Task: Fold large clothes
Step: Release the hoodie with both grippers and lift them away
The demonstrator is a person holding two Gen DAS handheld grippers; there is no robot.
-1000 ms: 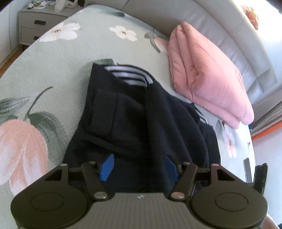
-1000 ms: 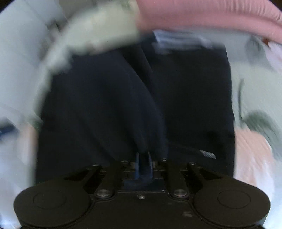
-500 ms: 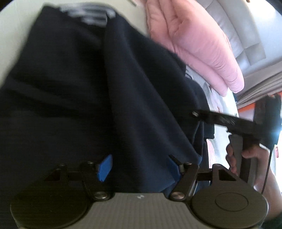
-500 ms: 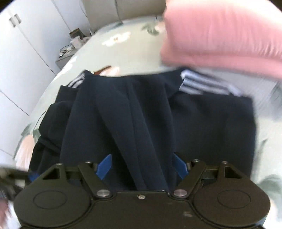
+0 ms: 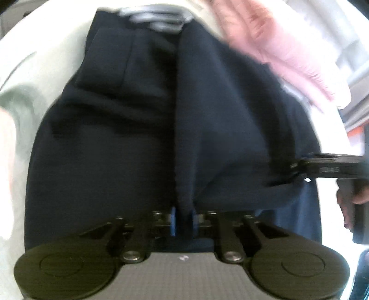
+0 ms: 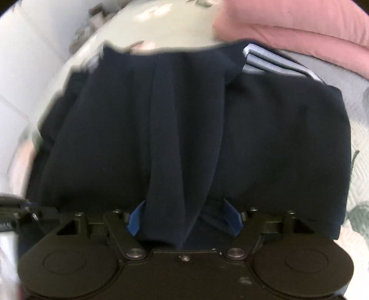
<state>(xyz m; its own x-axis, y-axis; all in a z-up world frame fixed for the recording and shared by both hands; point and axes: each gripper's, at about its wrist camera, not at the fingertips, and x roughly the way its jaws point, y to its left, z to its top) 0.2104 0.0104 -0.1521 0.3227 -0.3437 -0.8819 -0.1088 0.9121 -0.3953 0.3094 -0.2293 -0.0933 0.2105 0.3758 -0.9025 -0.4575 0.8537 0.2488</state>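
Observation:
A dark navy garment (image 5: pixel 115 150) with a white-striped band (image 5: pixel 159 19) lies partly folded on the bed. My left gripper (image 5: pixel 183 219) is low over its near edge, jaws closing, and the blue pads (image 5: pixel 173 221) pinch a raised fold of the fabric. In the right wrist view the same garment (image 6: pixel 276 138) fills the frame, its striped band (image 6: pixel 272 62) at the far right. My right gripper (image 6: pixel 184 219) has its jaws opening; its pads (image 6: pixel 136 219) stand wide apart, and a loose fold of cloth lies between them, ungripped.
A folded pink quilt (image 5: pixel 288 53) (image 6: pixel 299 23) lies just beyond the garment. The floral bedspread (image 5: pixel 34 69) (image 6: pixel 161 30) surrounds it. The right gripper's side (image 5: pixel 327 169) and the hand (image 5: pixel 348 203) holding it show at the left view's right edge.
The left gripper came down closer to the garment and its pads closed onto a fold. The right gripper, earlier shut on the fabric, has spread its pads wide.

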